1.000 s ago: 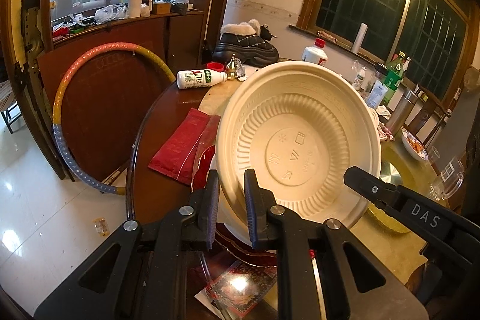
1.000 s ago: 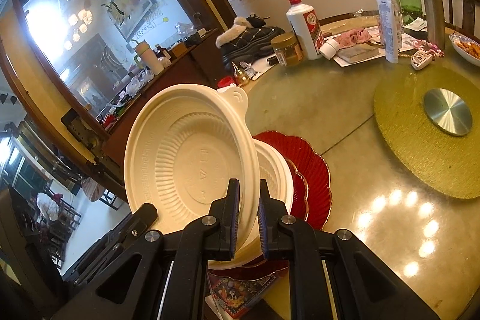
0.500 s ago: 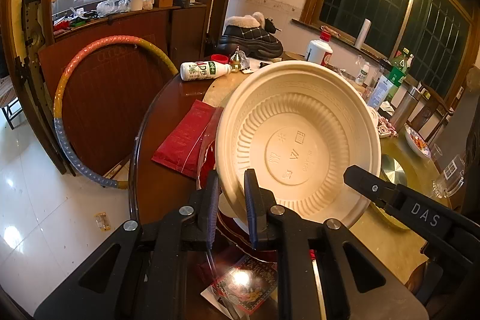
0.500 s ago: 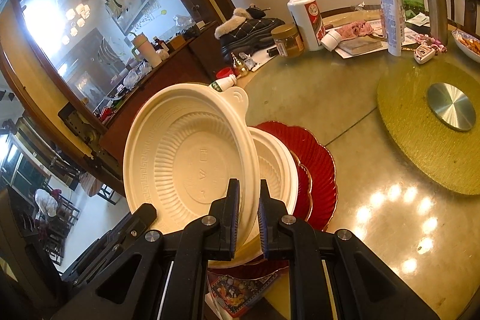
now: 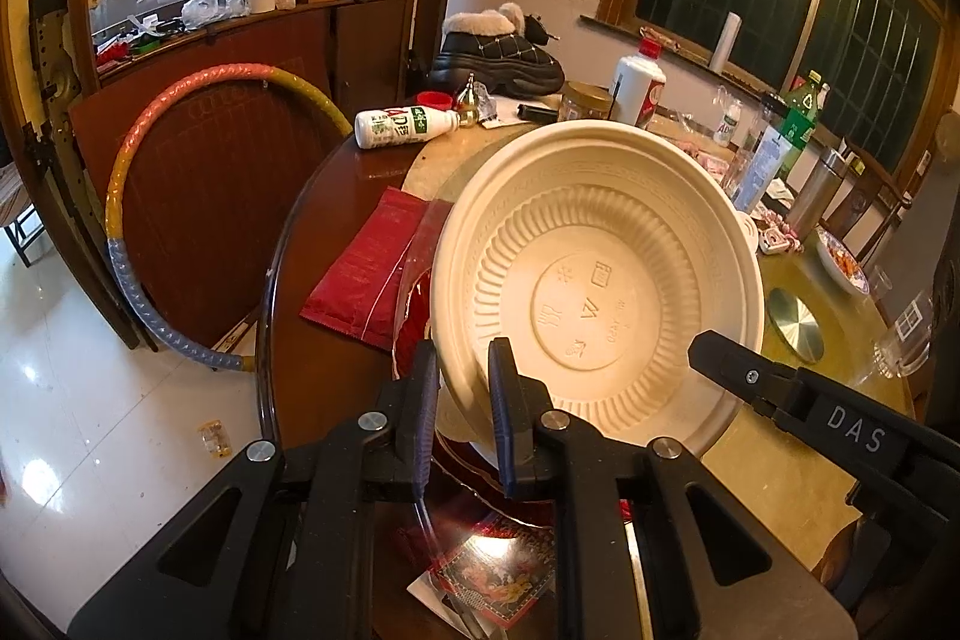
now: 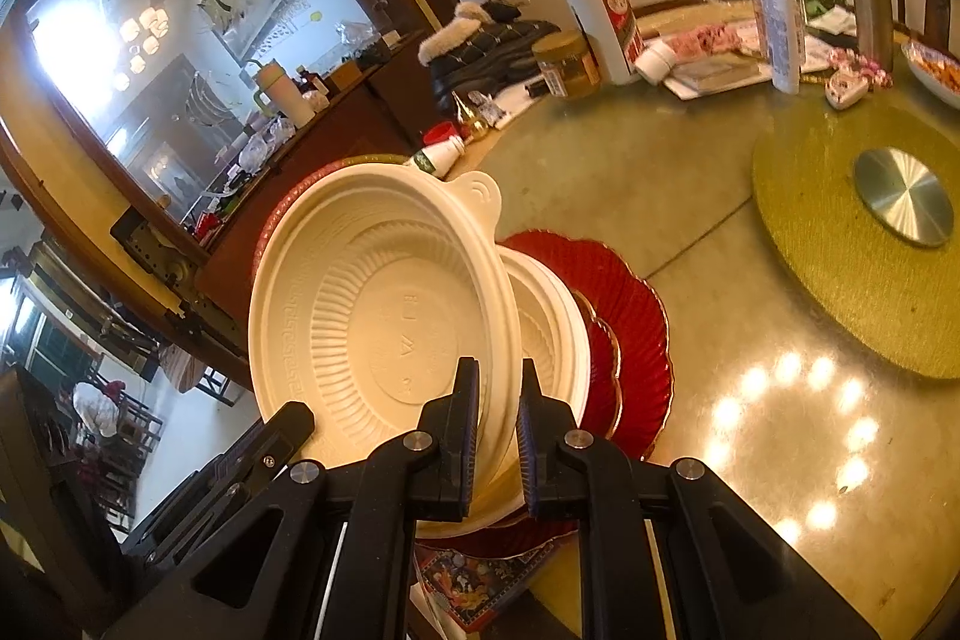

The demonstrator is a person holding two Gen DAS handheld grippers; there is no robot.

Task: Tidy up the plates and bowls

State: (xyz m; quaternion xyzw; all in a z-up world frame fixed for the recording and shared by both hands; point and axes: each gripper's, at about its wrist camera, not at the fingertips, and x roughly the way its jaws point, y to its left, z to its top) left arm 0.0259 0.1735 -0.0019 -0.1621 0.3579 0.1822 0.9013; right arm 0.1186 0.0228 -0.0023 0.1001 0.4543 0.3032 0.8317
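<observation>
A cream disposable bowl (image 5: 594, 280) is held tilted above the table edge. My left gripper (image 5: 461, 388) is shut on its near rim. My right gripper (image 6: 498, 400) is shut on the same bowl (image 6: 384, 316) at its rim on the opposite side; its arm shows in the left wrist view (image 5: 840, 418). Under the bowl another cream bowl (image 6: 552, 322) sits on a stack of red scalloped plates (image 6: 636, 316) on the table.
A gold turntable mat (image 6: 864, 244) with a steel hub lies to the right. Bottles (image 6: 603, 16), a jar and papers crowd the far side. A red packet (image 5: 366, 262) and a fallen bottle (image 5: 402, 127) lie left of the plates. A hoop (image 5: 156, 196) leans beyond the table edge.
Both grippers keep their hold on the tilted bowl. It has shifted slightly relative to the stack below, and more of the red plates shows in the right wrist view.
</observation>
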